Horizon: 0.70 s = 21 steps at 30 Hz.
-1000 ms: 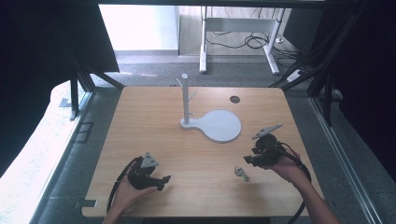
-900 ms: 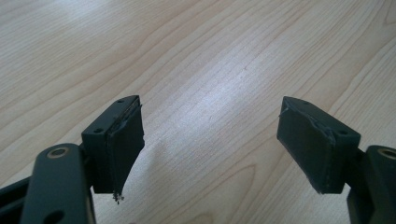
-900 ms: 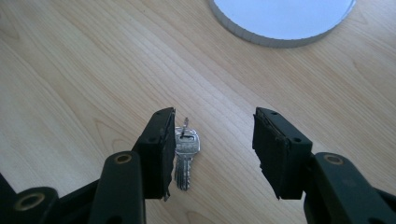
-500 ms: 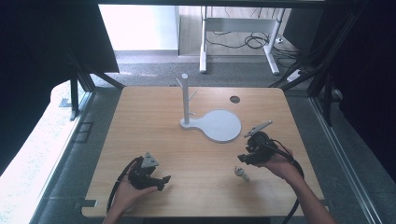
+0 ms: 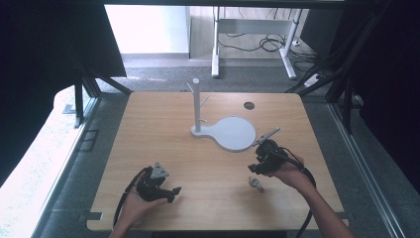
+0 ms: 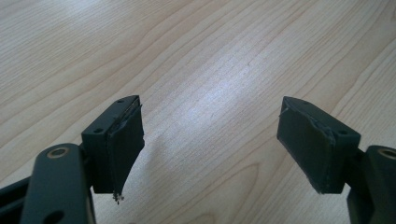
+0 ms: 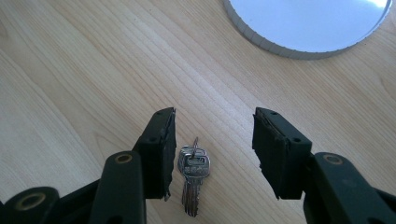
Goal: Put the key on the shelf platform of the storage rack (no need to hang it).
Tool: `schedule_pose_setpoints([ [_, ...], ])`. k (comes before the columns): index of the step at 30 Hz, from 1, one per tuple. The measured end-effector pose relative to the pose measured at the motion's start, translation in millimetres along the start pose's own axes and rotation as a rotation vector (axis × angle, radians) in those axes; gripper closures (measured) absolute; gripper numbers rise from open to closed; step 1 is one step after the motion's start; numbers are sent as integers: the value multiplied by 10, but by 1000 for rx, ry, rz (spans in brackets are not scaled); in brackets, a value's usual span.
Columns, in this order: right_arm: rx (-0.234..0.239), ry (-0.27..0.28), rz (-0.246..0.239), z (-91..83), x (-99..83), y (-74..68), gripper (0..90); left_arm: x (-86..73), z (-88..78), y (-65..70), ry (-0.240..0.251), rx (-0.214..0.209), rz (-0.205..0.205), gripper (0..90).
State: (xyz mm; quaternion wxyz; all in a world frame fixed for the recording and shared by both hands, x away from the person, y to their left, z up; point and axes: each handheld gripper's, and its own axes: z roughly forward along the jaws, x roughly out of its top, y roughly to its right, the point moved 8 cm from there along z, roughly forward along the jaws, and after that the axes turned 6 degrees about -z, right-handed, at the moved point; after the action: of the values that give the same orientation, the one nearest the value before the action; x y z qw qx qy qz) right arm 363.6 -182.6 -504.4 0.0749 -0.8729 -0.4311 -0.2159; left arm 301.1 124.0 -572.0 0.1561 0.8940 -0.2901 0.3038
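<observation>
Two jaws apart, right gripper [image 7: 212, 154] has slid over to the keys [image 7: 193, 179], straddling them — pickup's next; left gripper [image 6: 210, 149] idle, open.

Bare table [image 5: 198, 168] lies around the keys [image 7: 193, 177]; white stand [image 5: 225, 131] rises beyond.

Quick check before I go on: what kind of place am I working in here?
Most likely a lab or office recording station, not a home. A bare wooden table carries just a white stand and a set of keys. Dark framing and curtains flank it, and a desk frame with loose cables stands behind.
</observation>
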Motion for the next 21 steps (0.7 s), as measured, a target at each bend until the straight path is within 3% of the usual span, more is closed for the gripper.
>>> schedule_pose_setpoints([
  [9,8,-29,-2,78,5,1,511,-7,18,0,-4,0,-1,230],
  [21,16,-89,3,311,10,30,569,-8,27,31,-10,-1,14,229],
])
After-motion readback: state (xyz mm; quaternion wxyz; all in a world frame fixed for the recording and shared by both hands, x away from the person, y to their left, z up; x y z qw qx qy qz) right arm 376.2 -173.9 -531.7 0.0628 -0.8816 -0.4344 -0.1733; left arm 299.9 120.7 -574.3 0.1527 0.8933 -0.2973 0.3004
